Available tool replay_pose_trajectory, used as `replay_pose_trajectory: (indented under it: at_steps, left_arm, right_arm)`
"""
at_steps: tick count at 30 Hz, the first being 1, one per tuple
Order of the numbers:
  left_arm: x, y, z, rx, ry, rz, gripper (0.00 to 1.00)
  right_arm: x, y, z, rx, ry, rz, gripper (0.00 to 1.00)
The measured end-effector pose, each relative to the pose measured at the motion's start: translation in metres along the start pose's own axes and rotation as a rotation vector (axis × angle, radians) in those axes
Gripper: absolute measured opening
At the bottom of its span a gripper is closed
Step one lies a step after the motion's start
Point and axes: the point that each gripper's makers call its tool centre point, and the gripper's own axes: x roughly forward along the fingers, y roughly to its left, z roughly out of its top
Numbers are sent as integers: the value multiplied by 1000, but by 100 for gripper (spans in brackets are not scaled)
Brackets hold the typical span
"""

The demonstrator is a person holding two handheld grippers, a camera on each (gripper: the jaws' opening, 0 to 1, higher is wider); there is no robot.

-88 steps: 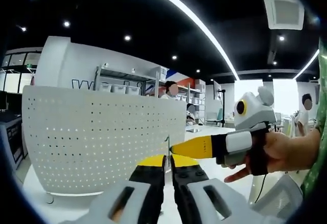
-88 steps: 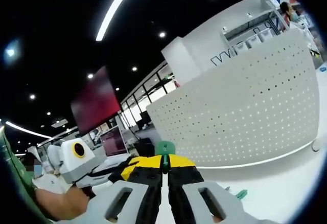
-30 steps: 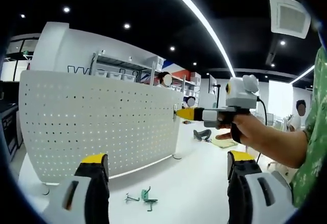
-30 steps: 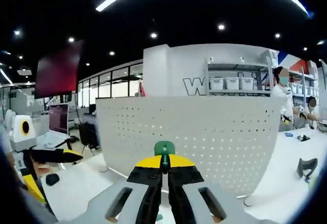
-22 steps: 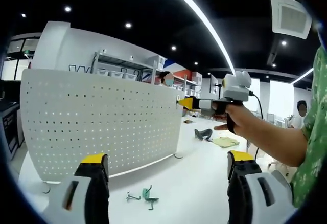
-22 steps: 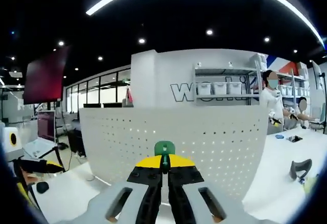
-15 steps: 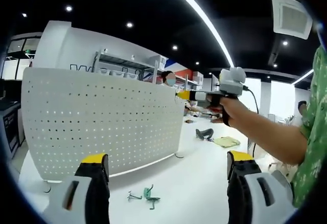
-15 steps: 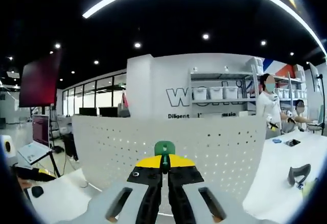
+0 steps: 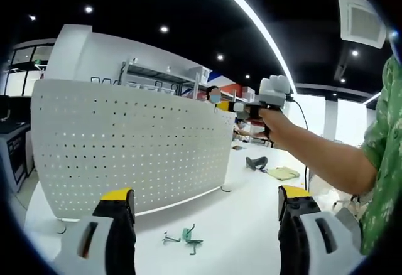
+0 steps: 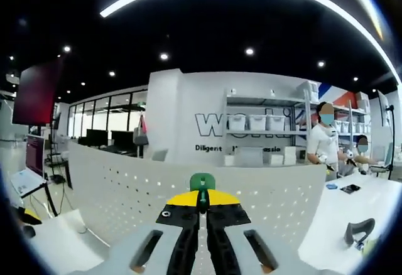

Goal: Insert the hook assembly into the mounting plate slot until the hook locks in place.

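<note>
The white perforated mounting plate (image 9: 125, 146) stands upright on the white table (image 9: 251, 225). My left gripper (image 9: 205, 194) is open wide, its yellow-tipped jaws far apart with nothing between them. My right gripper (image 9: 225, 106), seen in the left gripper view, is held up at the plate's upper right edge. In the right gripper view my right gripper (image 10: 202, 201) is shut on a green hook assembly (image 10: 202, 181), its tip near the top rim of the plate (image 10: 125, 203). A second green hook (image 9: 190, 233) and a wire piece (image 9: 168, 238) lie on the table before the plate.
A black object (image 9: 255, 161) and a yellow-green cloth (image 9: 282, 173) lie on the table's right side. The person's arm (image 9: 320, 162) in a green sleeve reaches in from the right. Behind the plate stand shelves with bins (image 10: 257, 123) and a person (image 10: 323, 143).
My left gripper, shut 2.9 s ago, now stands open. The right gripper has risen with the green hook and moved to the plate's top right edge.
</note>
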Motion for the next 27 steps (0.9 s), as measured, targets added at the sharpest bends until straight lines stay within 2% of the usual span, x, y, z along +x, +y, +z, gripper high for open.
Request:
replay_pose_trajectory:
  at_steps: [12, 27]
  left_arm:
    - [-1, 8, -1, -1, 9, 22, 97]
    - [2, 13, -3, -2, 22, 27, 96]
  right_arm:
    - [26, -17, -16, -7, 31, -19, 1]
    - [39, -21, -23, 38, 34, -25, 1]
